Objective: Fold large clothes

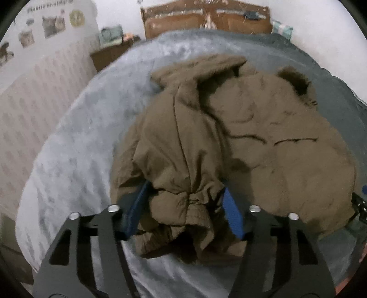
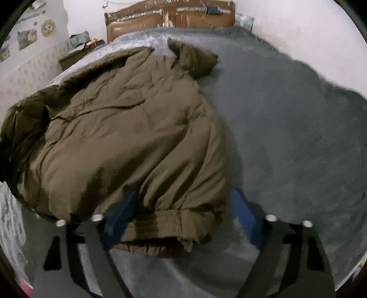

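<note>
Jacket (image 1: pixel 229 137) | padded, soft, bulky, likely slippery | I straddle its hem: left gripper (image 1: pixel 185 201) half-open around bunched cuff at 6 o'clock; right gripper (image 2: pixel 183 213) wide, unclamped.

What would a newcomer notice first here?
A bulky brown jacket sprawled across the grey bed cover fills both views. Each gripper's blue jaws straddle its near hem: the left gripper at a bunched part, the right gripper at the hem corner. A wooden headboard stands behind.
</note>
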A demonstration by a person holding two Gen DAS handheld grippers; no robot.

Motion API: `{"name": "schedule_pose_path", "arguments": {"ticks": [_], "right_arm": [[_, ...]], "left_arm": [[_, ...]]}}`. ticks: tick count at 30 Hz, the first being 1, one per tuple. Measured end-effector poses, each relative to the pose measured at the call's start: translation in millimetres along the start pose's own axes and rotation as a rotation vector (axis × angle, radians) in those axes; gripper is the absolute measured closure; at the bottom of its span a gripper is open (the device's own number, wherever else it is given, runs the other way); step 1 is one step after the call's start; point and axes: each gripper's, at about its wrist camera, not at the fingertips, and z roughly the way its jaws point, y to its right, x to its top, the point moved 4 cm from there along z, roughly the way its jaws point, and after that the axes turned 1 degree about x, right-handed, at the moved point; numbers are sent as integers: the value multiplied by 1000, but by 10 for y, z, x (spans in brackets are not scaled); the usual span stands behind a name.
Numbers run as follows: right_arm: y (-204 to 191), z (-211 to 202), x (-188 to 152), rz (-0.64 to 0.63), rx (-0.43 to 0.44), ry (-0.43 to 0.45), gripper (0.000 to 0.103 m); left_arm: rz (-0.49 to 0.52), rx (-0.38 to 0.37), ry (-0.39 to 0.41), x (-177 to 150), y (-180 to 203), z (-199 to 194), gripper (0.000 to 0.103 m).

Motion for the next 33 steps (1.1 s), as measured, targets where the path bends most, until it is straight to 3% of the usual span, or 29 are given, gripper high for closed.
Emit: {"name": "schedule_pose_path", "arguments": {"ticks": [3,6,9,15,18,23,25,28,31,33], "right_arm": [[8,170,-37,17,51,-33,40],[-37,221,-26,-8,80,-23,71],[-53,172,27,-72,61,13,84],[341,-16,68,-102,-62,52,87],[666,-105,32,-104,-163,65,87],[1020,-283,-12,-102,-260,59,88],[1084,-356,-54,-84,-256,54,88],[983,-378,-94,-74,-171,30,85],[804,-407,-63,-68,-75,35,71],[727,-424,-32,-52,-43,50,52]], "left_arm": [[-14,30,-42,-53,-154,224,69],[-77,35,-94,-133,-372,442,75],[-161,-12,-139,-253,-528,573,76],[-139,-37,-141,-495,-147,421,76],[-121,-93,-156,-605,183,356,76],[-136,-188,-166,-765,513,193,75],[-168,-218,-161,-817,504,142,74],[-204,-205,-155,-868,354,126,74],[-253,-193,-148,-821,108,127,75],[-272,-164,-124,-789,-58,52,76]]}}
